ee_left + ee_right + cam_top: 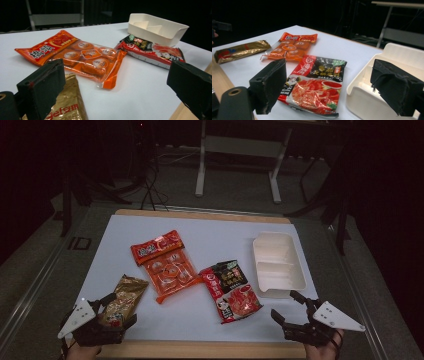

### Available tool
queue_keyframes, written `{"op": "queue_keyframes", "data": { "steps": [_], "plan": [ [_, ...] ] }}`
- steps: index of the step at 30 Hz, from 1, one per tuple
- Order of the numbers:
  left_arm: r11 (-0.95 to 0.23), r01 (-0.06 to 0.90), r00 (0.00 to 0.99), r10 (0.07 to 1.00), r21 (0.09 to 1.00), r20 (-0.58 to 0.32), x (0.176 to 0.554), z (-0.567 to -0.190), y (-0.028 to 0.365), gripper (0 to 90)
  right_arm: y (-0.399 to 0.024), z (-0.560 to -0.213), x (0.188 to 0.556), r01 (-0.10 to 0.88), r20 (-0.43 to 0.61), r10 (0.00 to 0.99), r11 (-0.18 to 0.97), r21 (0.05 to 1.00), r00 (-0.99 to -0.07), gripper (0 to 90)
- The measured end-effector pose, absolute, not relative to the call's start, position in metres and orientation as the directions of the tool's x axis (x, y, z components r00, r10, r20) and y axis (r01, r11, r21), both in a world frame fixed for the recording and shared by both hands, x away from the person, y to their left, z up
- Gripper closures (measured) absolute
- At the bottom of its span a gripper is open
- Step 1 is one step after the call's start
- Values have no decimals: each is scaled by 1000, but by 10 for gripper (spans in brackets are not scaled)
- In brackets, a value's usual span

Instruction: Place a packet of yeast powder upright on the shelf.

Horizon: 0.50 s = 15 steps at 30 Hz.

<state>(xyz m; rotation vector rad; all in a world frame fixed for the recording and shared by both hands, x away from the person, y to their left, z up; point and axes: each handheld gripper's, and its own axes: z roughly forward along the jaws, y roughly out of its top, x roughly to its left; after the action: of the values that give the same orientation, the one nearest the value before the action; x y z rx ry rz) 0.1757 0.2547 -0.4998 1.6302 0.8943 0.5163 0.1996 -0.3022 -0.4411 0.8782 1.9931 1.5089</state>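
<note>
Three snack packs laid flat on white mat, all left of white divided tray, presumably staged for loading into it. Red-and-black soup-base sachet just beside tray's near left corner, close to touching, tilted, face up; also seen in right gripper view next to tray wall. Orange multi-piece snack bag farther left of tray, beyond sachet, angled, clear window up. Gold foil packet well apart from tray, at mat's near left edge, lying lengthwise toward the person. Left gripper low at near left edge, far from tray, jaws spread wide around near end of gold packet, gripping nothing; in left gripper view gold packet lies between and just under the two black jaws, pads not pressing. Likely lined up for a pinch on that packet end. Right gripper just near of tray's near end, jaws wide apart, empty, aimed between sachet and tray; looks parked ready, sachet probably its pick. Tray compartments empty, nothing loaded yet.
</note>
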Motion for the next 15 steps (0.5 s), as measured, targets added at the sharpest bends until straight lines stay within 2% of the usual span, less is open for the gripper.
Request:
{"op": "queue_keyframes", "data": {
  "steps": [4, 6, 10, 15],
  "plan": [
    [-71, 269, 633, 765, 960, -121, 175, -498, 254, 26, -303, -442, 201, 222, 7, 750, 187, 957, -661, 121],
    [-79, 247, 682, 722, 966, -115, 173, -493, 252, 26, -305, -440, 200, 236, 25, 755, 174, 956, -656, 114],
    [-107, 238, 702, 705, 965, -95, 172, -488, 248, 27, -303, -437, 197, 224, 5, 752, 190, 956, -659, 114],
    [-93, 271, 746, 650, 958, -147, 171, -483, 240, 36, -298, -436, 195, 207, -29, 746, 222, 953, -665, 114]
  ]
}}
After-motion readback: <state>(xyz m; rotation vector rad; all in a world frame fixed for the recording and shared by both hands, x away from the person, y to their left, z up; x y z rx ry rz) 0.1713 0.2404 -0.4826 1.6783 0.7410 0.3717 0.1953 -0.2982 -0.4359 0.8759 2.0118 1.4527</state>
